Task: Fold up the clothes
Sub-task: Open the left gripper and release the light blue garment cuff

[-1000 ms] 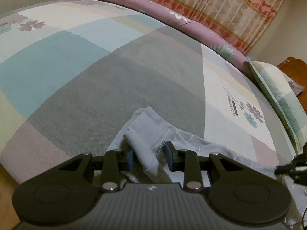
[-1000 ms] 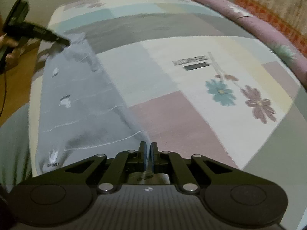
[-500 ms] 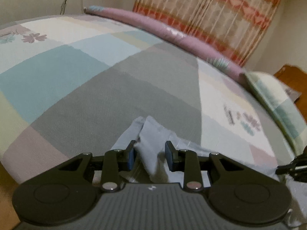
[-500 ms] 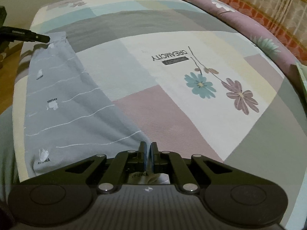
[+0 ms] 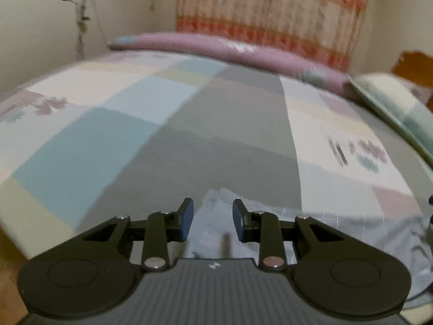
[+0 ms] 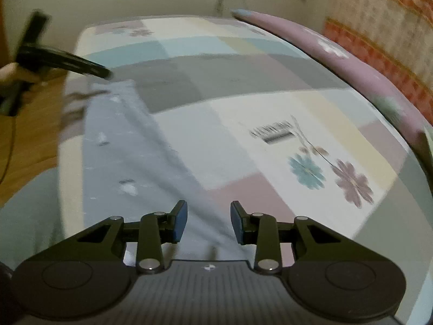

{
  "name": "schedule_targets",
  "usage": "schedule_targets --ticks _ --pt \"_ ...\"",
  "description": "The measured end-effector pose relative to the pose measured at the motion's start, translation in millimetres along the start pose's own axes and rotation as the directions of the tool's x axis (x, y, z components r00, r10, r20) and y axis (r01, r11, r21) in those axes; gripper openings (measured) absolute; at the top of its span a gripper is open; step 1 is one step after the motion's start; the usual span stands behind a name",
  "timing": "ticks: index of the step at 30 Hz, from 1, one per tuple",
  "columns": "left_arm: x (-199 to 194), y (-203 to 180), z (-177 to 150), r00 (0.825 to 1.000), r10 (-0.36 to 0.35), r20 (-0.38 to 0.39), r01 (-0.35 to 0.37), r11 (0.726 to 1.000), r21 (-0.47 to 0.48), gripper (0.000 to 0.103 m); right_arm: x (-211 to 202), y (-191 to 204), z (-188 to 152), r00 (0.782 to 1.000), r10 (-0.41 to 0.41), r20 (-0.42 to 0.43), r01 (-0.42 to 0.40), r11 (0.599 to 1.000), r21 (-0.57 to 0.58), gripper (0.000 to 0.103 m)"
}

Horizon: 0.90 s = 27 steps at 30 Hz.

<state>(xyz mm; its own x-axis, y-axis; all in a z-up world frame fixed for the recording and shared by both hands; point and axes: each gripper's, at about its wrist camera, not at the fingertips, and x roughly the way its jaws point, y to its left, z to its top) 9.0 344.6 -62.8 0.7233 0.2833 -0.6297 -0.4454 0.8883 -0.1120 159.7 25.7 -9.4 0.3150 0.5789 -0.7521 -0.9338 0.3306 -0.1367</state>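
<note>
One grey garment [image 6: 130, 168], long axis running ahead-left from our right gripper [image 6: 208, 220], jaws opening, cloth beneath unpinched, to our left gripper [image 5: 213, 220], parted over the far end.

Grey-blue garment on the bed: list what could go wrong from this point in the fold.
1. The right hand-held gripper is opening with the grey-blue garment loose between its pads, so that end may slump and lose its straight edge.
2. The left hand-held gripper stands open around a bunched end; closing now might catch uneven layers.
3. The garment lies near the edge of the patchwork bedspread, so a tug could drag it toward the wooden floor.
</note>
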Motion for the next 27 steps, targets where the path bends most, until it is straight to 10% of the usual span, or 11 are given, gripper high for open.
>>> schedule_targets --ticks 13,27 --pt "19.4 -18.8 -9.0 0.998 0.014 -0.058 -0.005 0.989 0.146 0.027 3.9 21.0 -5.6 0.998 0.056 0.011 -0.056 0.997 0.061 0.043" --pt "7.7 -2.0 2.1 1.0 0.003 -0.02 -0.002 1.0 0.025 0.006 -2.6 21.4 -12.0 0.998 0.053 0.043 -0.058 0.991 0.117 0.045"
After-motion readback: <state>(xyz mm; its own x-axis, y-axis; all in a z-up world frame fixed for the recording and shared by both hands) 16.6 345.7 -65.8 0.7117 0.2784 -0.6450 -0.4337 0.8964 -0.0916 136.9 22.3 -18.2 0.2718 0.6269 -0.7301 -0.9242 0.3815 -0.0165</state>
